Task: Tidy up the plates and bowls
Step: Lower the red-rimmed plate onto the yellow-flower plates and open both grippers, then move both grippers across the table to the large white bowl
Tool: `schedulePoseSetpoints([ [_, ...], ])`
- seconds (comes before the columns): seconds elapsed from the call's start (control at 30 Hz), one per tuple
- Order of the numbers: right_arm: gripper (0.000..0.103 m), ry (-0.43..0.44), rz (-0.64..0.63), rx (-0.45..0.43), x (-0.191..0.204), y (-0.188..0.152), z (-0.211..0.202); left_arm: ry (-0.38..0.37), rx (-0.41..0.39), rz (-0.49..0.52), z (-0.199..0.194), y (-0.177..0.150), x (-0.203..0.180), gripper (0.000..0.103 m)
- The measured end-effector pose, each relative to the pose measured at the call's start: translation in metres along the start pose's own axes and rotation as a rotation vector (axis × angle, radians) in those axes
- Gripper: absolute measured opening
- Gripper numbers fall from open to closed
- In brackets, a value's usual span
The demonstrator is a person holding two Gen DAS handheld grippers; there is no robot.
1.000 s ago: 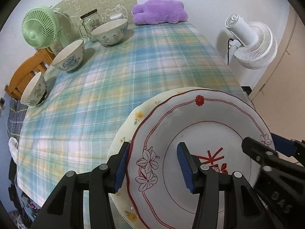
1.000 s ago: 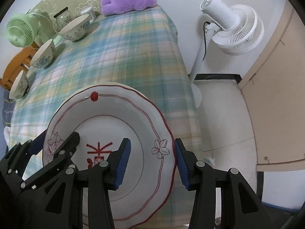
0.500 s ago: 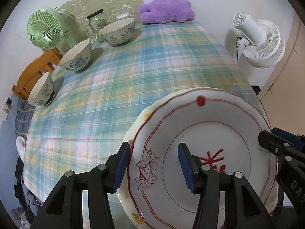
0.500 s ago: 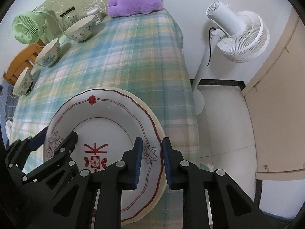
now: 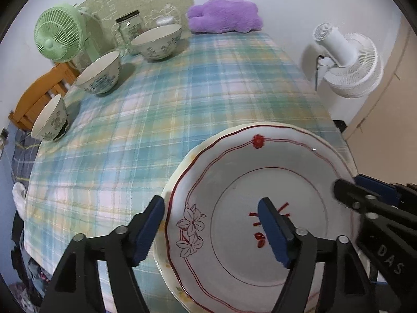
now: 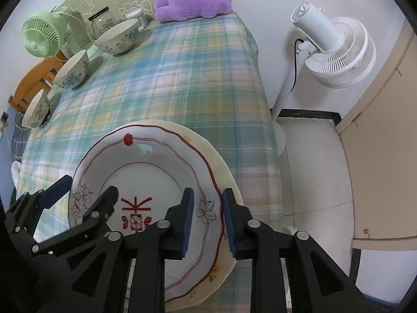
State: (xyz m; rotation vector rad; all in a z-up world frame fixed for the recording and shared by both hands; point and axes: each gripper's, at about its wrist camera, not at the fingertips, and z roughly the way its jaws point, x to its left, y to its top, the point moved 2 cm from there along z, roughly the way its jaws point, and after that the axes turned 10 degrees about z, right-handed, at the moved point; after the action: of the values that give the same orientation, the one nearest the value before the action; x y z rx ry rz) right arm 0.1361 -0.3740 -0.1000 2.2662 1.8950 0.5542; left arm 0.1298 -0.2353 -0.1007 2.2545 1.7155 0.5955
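Observation:
A white plate with a red rim line and flowers (image 5: 260,172) lies on a larger cream plate (image 5: 159,258) at the near right corner of the plaid table. My left gripper (image 5: 211,229) straddles the plates' left rim, its jaws opening wide and its pads clear of the rim. My right gripper (image 6: 207,221) has the white plate's (image 6: 156,172) right rim between its jaws. These are opening, with a gap showing at the inner pad. The cream plate (image 6: 225,174) sticks out beyond it. Three patterned bowls (image 5: 159,41) (image 5: 101,75) (image 5: 50,122) stand along the far left edge.
Behind the bowls stand a green fan (image 5: 58,39) and a glass jar (image 5: 129,27). A purple plush (image 5: 224,18) lies at the far end. A white floor fan (image 6: 336,52) stands past the table's right edge (image 6: 271,140). A wooden chair (image 5: 39,96) is at the left.
My left jaws have spread much wider. My right jaws shut on the white plate's rim half a second ago and have since parted a little. The white plate sits more squarely on the cream one.

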Motion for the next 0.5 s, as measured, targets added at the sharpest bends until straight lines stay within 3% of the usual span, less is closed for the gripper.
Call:
schedulePoseSetpoints([
  [0.13, 0.055, 0.028, -0.007, -0.008, 0.004, 0.001, -0.006, -0.007, -0.025, -0.002, -0.010, 0.001, 0.006, 0.084],
  [0.33, 0.058, 0.043, -0.033, -0.030, 0.023, 0.005, -0.014, -0.021, -0.051, -0.031, -0.019, 0.000, 0.026, 0.088],
  [0.5, 0.075, 0.049, -0.054, -0.078, 0.049, 0.009, -0.022, -0.047, -0.064, -0.063, -0.019, -0.001, 0.057, 0.088],
])
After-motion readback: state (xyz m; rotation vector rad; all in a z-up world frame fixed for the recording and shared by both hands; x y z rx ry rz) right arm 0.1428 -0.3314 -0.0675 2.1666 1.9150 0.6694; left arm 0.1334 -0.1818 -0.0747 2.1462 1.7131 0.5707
